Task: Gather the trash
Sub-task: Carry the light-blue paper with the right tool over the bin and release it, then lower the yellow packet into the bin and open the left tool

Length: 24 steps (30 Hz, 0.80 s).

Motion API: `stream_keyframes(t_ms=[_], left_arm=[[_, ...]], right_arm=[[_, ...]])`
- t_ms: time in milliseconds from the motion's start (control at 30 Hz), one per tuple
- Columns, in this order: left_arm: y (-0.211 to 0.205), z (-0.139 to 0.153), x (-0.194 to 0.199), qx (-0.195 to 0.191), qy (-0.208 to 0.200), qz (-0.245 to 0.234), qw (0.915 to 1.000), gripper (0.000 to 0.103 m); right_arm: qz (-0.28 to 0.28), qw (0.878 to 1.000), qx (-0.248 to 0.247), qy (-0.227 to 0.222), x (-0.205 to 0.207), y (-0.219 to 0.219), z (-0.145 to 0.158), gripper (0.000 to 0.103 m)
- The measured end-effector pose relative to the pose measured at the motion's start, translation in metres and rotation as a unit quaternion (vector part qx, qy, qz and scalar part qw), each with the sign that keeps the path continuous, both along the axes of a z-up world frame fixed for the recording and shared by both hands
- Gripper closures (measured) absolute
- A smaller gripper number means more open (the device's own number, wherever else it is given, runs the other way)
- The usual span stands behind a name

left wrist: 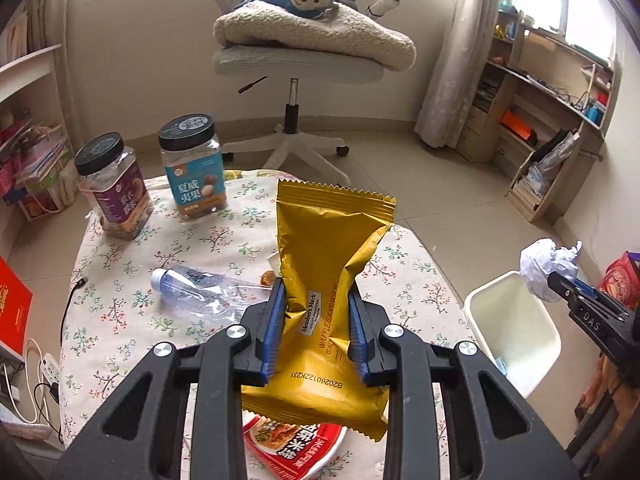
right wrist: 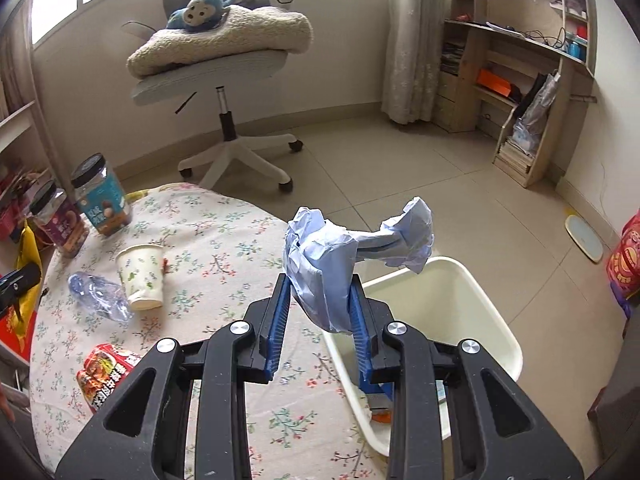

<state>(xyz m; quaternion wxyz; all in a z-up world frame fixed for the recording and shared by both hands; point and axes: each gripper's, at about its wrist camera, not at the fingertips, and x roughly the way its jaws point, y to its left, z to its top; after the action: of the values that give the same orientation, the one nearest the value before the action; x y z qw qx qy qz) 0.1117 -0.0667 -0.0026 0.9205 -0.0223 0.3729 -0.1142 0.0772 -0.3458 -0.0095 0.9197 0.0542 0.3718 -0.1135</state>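
step: carry to bin | left gripper (left wrist: 316,304) clamped on gold foil snack wrapper (left wrist: 328,240) | right gripper (right wrist: 320,300) clamped on crumpled pale-blue paper (right wrist: 320,264), over cream plastic bin (right wrist: 460,280) off desk (right wrist: 224,240) edge | next: release paper into bin, then bring wrapper across

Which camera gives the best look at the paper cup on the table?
The right wrist view: the paper cup lies on its side in plain sight beside the plastic bottle. In the left wrist view the yellow snack bag hides nearly all of it.
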Motion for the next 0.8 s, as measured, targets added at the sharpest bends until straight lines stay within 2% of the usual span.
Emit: stream_keyframes(t_ms=[267,400,433,467,533,600,667,800], left_arm=[[-0.05,-0.002,-0.002,-0.005,-0.012,-0.045,0.9989,0.074],[-0.077,-0.007,-0.003,0.0,-0.009,-0.071,0.9974,0.074],[-0.084,-0.007,-0.004,0.001,-0.01,-0.077,0.997,0.074],[-0.09,-0.007,-0.005,0.002,-0.012,-0.083,0.9965,0.074],[-0.103,-0.008,-0.007,0.004,-0.016,-0.093,0.9955,0.074],[-0.118,-0.01,-0.007,0.0,-0.012,-0.103,0.9946,0.074],[-0.133,-0.014,-0.006,-0.006,-0.003,-0.116,0.9932,0.074],[-0.167,-0.024,-0.006,-0.017,0.014,-0.139,0.99,0.074]], right_arm=[[-0.053,0.998,0.012,0.023,-0.007,-0.043,-0.008,0.075],[-0.084,0.996,0.017,0.021,-0.016,-0.062,-0.007,0.069],[-0.092,0.995,0.017,0.017,-0.019,-0.066,-0.005,0.06],[-0.103,0.994,0.015,0.012,-0.022,-0.071,-0.004,0.043],[-0.122,0.992,0.014,0.0,-0.028,-0.08,0.0,0.028],[-0.133,0.991,0.016,-0.006,-0.033,-0.089,0.002,0.026],[-0.148,0.989,0.026,-0.013,-0.038,-0.099,0.004,0.018],[-0.176,0.983,0.047,-0.023,-0.046,-0.121,0.007,0.014]])
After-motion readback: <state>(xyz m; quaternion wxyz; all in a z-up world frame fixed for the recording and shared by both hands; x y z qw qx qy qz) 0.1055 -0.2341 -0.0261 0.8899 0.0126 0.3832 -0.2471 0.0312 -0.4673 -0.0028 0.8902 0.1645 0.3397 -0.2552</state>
